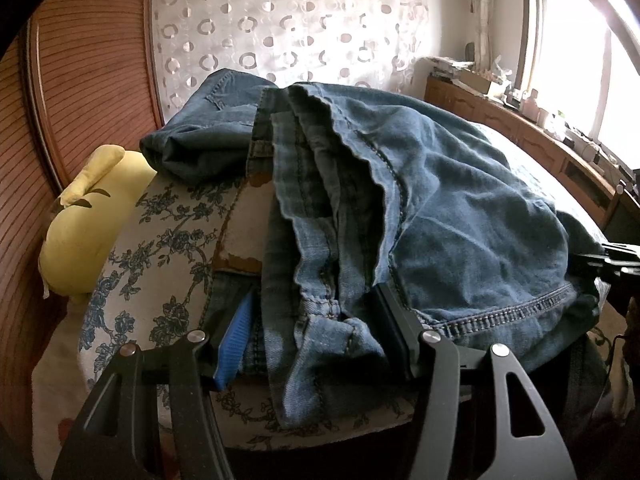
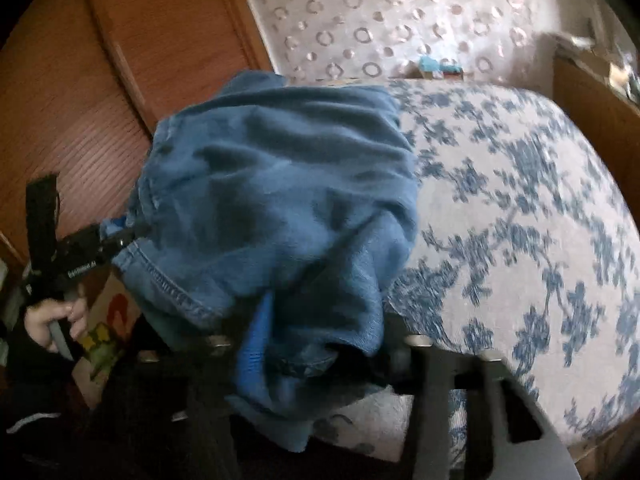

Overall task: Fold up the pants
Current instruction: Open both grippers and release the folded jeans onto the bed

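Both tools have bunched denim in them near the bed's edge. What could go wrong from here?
1. The jeans are gathered in thick, uneven layers between the left tool; a pull may lock in a crooked fold.
2. The right tool seems to hold only a wad near the hem, which could slip out.
3. The cloth overhangs the near edge of the bed, so a dropped corner may slide off.

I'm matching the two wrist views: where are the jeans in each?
Left wrist: jeans fill the centre, bunched between the left tool's fingers.
Right wrist: jeans centre-left, hanging over the right tool.
Shared landmark: the floral bedspread beneath them.
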